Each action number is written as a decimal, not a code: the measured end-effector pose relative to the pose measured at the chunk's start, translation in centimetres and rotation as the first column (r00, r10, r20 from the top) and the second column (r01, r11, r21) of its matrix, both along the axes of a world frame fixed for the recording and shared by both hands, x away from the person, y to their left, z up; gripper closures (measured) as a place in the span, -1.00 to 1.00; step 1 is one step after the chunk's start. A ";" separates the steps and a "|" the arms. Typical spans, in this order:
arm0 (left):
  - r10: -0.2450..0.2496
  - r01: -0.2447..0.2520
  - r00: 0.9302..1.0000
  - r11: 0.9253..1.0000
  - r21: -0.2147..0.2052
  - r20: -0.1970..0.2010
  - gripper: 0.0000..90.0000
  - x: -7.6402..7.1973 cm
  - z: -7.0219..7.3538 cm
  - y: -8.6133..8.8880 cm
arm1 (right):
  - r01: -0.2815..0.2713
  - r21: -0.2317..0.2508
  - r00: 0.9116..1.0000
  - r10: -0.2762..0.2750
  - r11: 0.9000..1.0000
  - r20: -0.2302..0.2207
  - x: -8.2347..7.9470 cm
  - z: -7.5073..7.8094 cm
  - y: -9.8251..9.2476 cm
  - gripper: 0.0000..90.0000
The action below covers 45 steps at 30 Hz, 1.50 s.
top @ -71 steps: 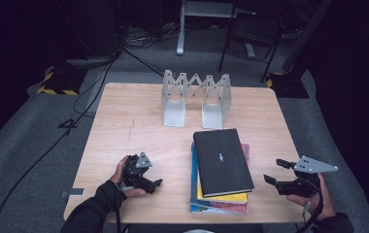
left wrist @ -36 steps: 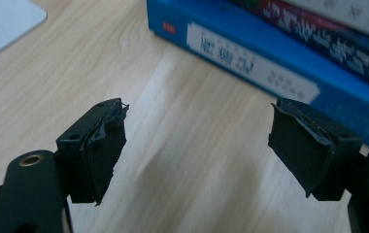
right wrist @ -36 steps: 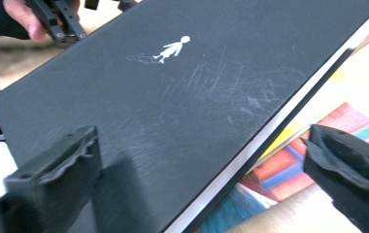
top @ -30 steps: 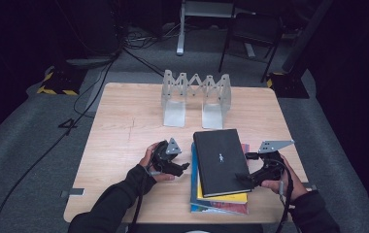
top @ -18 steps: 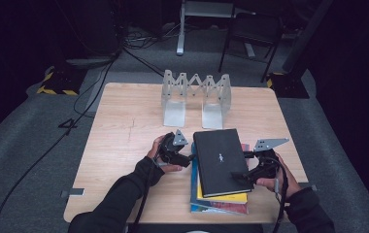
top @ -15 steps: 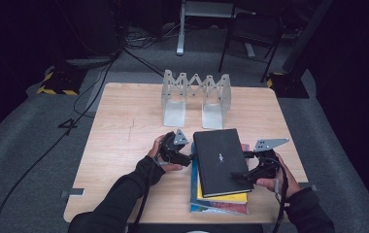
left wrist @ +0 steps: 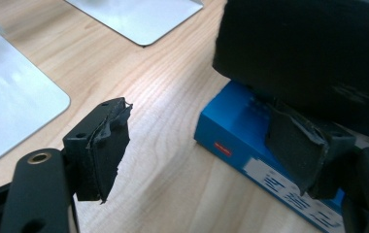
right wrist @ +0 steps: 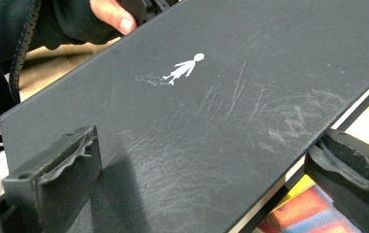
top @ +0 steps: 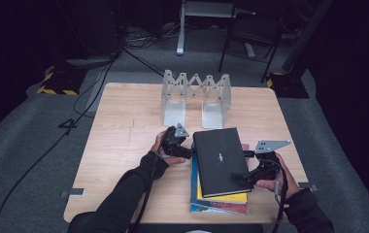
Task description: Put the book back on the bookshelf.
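Topping the stack, a scuffed black book (top: 220,159).

A square light wooden table (top: 124,145) stands on grey carpet. Lying directly on it are a silver metal accordion-style book rack (top: 195,97) near the far edge and a stack of books (top: 219,194) near the front, its bottom book blue.
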State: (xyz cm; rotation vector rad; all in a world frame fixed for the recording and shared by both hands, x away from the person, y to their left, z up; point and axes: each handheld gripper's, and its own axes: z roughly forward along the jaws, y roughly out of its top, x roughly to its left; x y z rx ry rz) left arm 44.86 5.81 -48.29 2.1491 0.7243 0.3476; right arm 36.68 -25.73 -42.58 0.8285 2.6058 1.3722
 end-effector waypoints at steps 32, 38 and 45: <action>-0.085 0.106 0.990 0.978 -0.181 0.116 0.24 0.9 5.7 0.9 | 0.046 0.028 0.934 -0.053 0.999 0.353 -1.7 1.2 0.3 -0.77; -0.086 0.113 0.987 0.974 -0.198 0.139 0.28 1.5 7.5 0.8 | 0.078 0.055 0.901 -0.094 0.995 0.423 -1.5 1.7 -0.1 -0.50; -0.101 0.133 0.978 0.975 -0.176 0.181 0.29 1.1 9.4 0.5 | 0.103 0.066 0.858 -0.122 0.992 0.500 -1.9 2.1 -0.5 -0.26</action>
